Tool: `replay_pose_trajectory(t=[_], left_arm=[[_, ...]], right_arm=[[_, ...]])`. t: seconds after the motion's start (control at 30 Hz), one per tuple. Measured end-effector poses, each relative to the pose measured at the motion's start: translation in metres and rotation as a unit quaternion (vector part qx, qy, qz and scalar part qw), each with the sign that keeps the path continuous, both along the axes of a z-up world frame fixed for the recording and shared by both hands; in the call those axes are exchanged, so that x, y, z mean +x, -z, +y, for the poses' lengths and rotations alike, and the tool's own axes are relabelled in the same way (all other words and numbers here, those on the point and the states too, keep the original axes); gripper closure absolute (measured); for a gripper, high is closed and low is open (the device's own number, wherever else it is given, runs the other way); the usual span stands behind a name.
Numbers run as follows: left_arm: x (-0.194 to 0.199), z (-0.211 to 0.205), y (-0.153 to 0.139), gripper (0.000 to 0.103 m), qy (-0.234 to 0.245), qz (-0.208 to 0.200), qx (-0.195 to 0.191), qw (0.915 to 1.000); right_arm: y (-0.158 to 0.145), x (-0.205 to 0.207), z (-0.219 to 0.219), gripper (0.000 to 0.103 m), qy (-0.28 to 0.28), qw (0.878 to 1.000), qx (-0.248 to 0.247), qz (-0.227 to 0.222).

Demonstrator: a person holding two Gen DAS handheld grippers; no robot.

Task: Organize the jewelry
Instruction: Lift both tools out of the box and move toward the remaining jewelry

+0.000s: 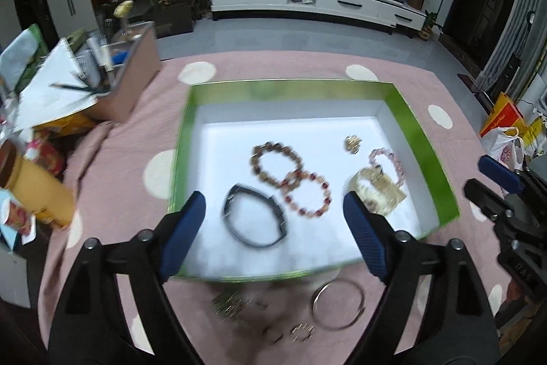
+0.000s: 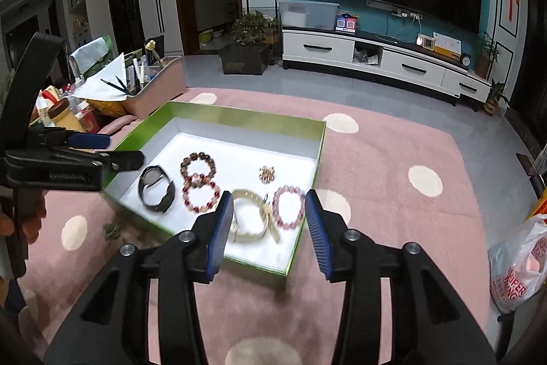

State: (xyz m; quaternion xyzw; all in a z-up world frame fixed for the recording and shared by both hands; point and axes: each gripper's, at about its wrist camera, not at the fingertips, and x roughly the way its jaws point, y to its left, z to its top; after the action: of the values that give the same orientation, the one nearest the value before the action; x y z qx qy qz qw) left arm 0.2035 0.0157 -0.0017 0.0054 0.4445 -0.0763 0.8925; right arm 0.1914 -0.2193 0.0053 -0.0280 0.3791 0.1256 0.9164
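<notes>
Your left gripper (image 1: 273, 207) and right gripper (image 2: 270, 221) both hang spread, holding nothing. Bracelets and black watch (image 1: 253, 218) lie inside the green box (image 1: 417, 139); silver bangle (image 1: 338, 303) outside on the cloth.

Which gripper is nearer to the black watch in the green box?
Left. The left gripper hovers open directly over the black watch; the right gripper is off to its right, above the gold watch.

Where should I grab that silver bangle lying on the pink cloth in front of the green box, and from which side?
Take the silver bangle across its thin rim, coming straight down from above with one finger inside the ring and one outside. It lies flat on the pink cloth, so a side approach would likely find no edge. The left gripper is open and nearest.
</notes>
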Motion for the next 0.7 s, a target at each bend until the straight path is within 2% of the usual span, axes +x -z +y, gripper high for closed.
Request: replay_pose_trajectory(t=[0.1, 0.37, 0.7], left_arm=[[-0.021, 0.019, -0.001, 0.011, -0.013, -0.003, -0.005, 0.9999], [-0.072, 0.071, 0.019, 0.011, -0.069, 0.019, -0.014, 0.9973], [-0.12, 0.078, 0.053, 0.011, -0.091, 0.038, -0.009, 0.9951]], right_arm=[[-0.005, -0.018, -0.004, 0.058, 0.001, 1.0, 0.005, -0.002], [-0.007, -0.059, -0.003, 0.054, 0.001, 1.0, 0.017, 0.005], [0.021, -0.098, 0.018, 0.053, -0.012, 0.998, 0.03, 0.052]])
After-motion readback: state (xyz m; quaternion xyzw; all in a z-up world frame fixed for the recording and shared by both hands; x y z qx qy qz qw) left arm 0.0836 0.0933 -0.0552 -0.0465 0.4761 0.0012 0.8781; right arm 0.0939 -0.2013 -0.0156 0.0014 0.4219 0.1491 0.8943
